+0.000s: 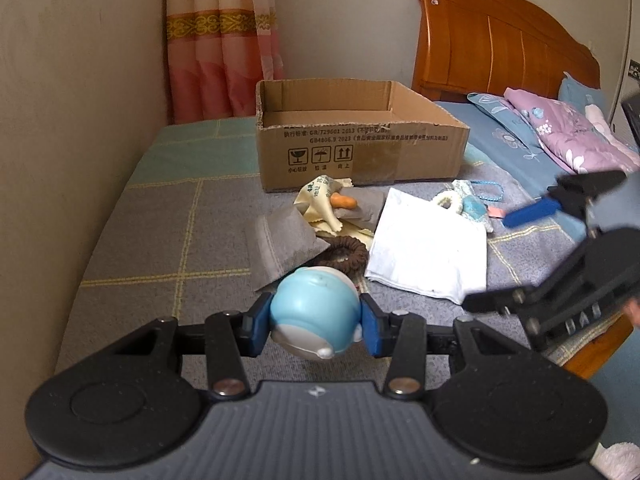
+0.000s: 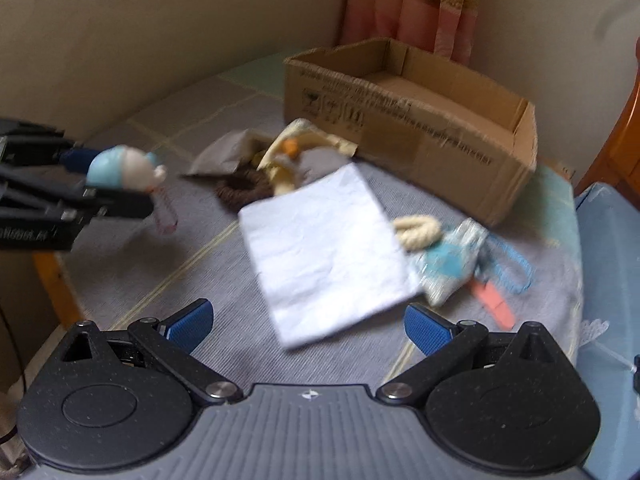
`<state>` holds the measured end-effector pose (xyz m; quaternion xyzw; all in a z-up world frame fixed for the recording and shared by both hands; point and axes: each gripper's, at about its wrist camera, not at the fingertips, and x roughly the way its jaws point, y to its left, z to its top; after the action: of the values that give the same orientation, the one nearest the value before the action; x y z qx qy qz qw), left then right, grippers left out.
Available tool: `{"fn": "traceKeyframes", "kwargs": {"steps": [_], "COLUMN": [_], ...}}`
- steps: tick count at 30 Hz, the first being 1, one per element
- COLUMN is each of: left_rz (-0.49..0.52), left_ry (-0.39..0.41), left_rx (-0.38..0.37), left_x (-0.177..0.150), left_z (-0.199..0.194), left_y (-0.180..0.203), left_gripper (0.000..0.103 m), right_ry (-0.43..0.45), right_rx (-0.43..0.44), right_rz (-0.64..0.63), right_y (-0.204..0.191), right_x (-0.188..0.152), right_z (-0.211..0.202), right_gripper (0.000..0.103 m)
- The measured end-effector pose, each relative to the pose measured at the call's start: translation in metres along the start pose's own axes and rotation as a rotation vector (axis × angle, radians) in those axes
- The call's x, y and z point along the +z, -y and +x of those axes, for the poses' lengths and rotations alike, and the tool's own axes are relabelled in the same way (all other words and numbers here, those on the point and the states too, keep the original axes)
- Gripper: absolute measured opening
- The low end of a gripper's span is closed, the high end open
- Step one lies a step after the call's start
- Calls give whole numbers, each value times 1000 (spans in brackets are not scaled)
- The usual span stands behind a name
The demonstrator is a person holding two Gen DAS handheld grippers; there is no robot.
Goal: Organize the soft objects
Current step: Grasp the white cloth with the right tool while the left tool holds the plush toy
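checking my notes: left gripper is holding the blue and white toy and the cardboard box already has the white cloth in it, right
Not quite. The left gripper does hold the blue and white toy, but the white cloth lies on the bed in front of the cardboard box, as the left wrist view shows.

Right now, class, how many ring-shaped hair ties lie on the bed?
2: the brown hair tie beside the grey cloth, and the cream hair tie by the white cloth's far edge. Others may be hidden.

Brown scrunchie [image 1: 347,255] half under grey cloth [image 1: 280,245]; right-wrist view motion-blurred, box print [image 2: 400,114] unreadable.
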<state>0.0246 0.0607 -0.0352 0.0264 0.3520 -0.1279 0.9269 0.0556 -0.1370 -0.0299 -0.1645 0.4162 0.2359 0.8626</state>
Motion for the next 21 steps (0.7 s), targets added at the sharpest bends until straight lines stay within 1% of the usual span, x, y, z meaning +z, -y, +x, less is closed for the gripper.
{"fn": "traceKeyframes", "kwargs": {"steps": [3, 7, 9, 11, 16, 21], "left_rz": [-5, -13, -17, -21, -21, -11], "left_ry": [-3, -4, -3, -5, -4, -6], "left_rx": [6, 16, 21, 25, 25, 15], "left_x": [1, 2, 2, 2, 0, 0], "left_z": [1, 1, 0, 0, -2, -1], "left_y": [0, -1, -2, -2, -3, 0], "left_gripper": [44, 44, 44, 44, 44, 44], "right_ry": [39, 64, 60, 41, -10, -41], "right_rx": [8, 19, 22, 55, 142, 196], "right_rz": [-40, -93, -103, -97, -80, -89], "right_y": [5, 10, 14, 18, 20, 9], "right_x": [15, 40, 50, 58, 58, 40], "right_z": [5, 24, 36, 46, 55, 40], "right_gripper": [103, 103, 103, 103, 103, 103]}}
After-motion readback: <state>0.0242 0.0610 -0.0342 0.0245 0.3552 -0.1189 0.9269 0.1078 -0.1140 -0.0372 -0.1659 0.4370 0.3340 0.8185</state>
